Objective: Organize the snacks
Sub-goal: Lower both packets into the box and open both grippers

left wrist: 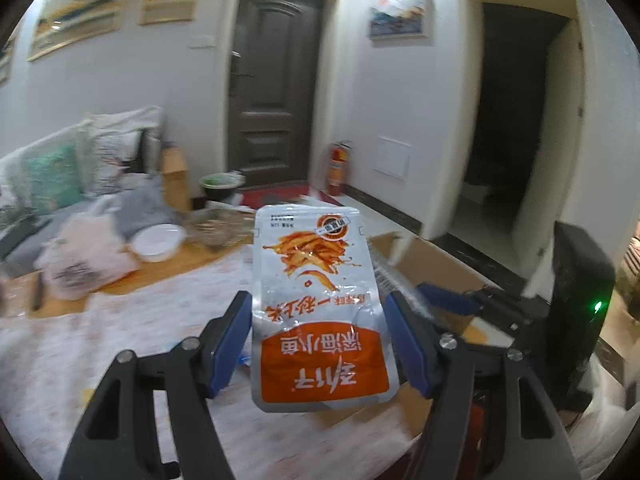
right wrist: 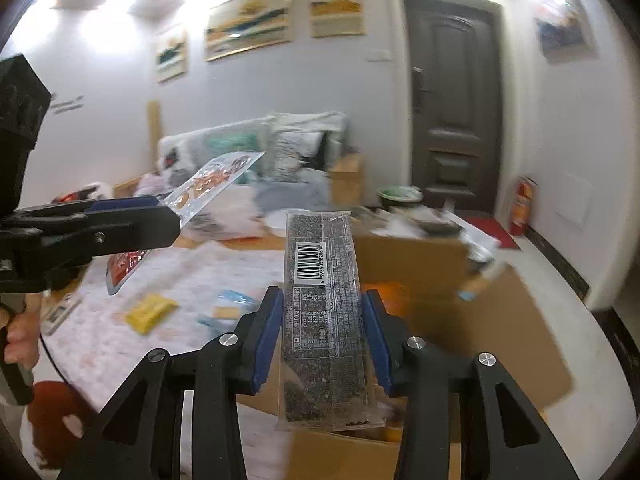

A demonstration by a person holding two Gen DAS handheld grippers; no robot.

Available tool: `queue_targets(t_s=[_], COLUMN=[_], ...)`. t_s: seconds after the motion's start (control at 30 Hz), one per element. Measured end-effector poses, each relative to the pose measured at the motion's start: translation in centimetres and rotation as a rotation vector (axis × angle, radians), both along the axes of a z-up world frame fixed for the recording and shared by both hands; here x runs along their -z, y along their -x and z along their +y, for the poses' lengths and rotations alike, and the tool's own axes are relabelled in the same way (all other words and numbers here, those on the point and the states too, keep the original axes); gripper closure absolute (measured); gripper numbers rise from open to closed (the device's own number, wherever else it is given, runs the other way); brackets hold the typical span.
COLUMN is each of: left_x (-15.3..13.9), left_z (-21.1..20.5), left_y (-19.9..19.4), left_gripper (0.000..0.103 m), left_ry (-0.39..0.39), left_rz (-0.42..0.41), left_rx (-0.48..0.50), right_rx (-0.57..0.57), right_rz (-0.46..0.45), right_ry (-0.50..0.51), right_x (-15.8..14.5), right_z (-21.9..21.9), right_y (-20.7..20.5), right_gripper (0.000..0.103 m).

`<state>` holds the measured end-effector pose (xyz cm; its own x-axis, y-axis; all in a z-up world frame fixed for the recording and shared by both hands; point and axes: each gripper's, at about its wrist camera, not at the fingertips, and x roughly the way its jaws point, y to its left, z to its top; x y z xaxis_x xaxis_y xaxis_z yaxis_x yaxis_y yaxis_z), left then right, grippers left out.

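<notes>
Round table (left wrist: 168, 320) under a pale patterned cloth, filling the lower half of both views; open cardboard box (right wrist: 460, 300) at about 3 o'clock of it, flaps spread. In the left wrist view, left gripper (left wrist: 318, 338) clamped on a silver-and-orange fish snack pouch (left wrist: 320, 308), blue pads pressing its two long edges near the lower third, pouch held up off the cloth, printed face toward the camera, upside down, top end toward 12 o'clock. In the right wrist view, right gripper (right wrist: 322, 334) clamped on a long clear-wrapped dark sesame bar (right wrist: 322, 320), pads on both long sides at mid-length, barcode face up, bar reaching toward 12 o'clock over the near edge of the box and also back toward 6 o'clock past the pads. Seen only from the right wrist: the left gripper side-on at 9 o'clock, the pouch edge-on and tilted up toward 1 o'clock, a hand (right wrist: 18, 328) on the handle at 8 o'clock, a yellow packet (right wrist: 150, 312) and small blue wrappers (right wrist: 236, 300) lying on the cloth at about 9 o'clock of the bar, well apart from it. Seen only from the left wrist: a white bowl (left wrist: 158, 240) at 10 o'clock on the far bare wood, a plastic bag (left wrist: 86, 256) just beside it at 9 o'clock, the dark body of the right gripper at 3 o'clock with a green light (left wrist: 598, 306).
</notes>
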<state>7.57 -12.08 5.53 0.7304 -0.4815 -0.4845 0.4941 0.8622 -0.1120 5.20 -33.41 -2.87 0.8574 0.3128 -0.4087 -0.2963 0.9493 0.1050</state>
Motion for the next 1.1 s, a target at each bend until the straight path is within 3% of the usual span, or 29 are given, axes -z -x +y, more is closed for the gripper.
queue_targets(t_s=[0.2, 0.37, 0.57, 0.9, 0.97, 1.1], left_x=[2.8, 5.6, 7.3, 8.0, 8.1, 7.9], left_z=[-7.4, -10.1, -11.8, -11.6, -11.4, -11.2], left_y=[-3.6, -6.0, -7.9, -8.7, -8.8, -8.5], left_gripper=[0.038, 0.038, 0.038, 0.038, 0.038, 0.038], left_ry=[-0.032, -0.056, -0.059, -0.060, -0.052, -0.056], left_rz=[0.105, 0.205, 0.264, 0.287, 0.296, 0.301], left_rx=[0.100, 0.117, 0.108, 0.109, 0.105, 0.114], right_rx=[0.045, 0.026, 0.017, 0.017, 0.014, 0.019], right_rz=[0.109, 0.146, 0.147, 0.141, 0.138, 0.133], right_ry=[0.019, 0.039, 0.101, 0.100, 0.093, 0.105], right_x=[3.4, 4.8, 5.1, 4.8, 4.7, 4.5], right_z=[-4.3, -5.5, -4.5, -5.0, -5.3, -5.1], right_y=[-2.5, -3.8, -5.2, -4.9, -4.7, -4.4], right_gripper=[0.067, 0.067, 0.067, 0.066, 0.058, 0.056])
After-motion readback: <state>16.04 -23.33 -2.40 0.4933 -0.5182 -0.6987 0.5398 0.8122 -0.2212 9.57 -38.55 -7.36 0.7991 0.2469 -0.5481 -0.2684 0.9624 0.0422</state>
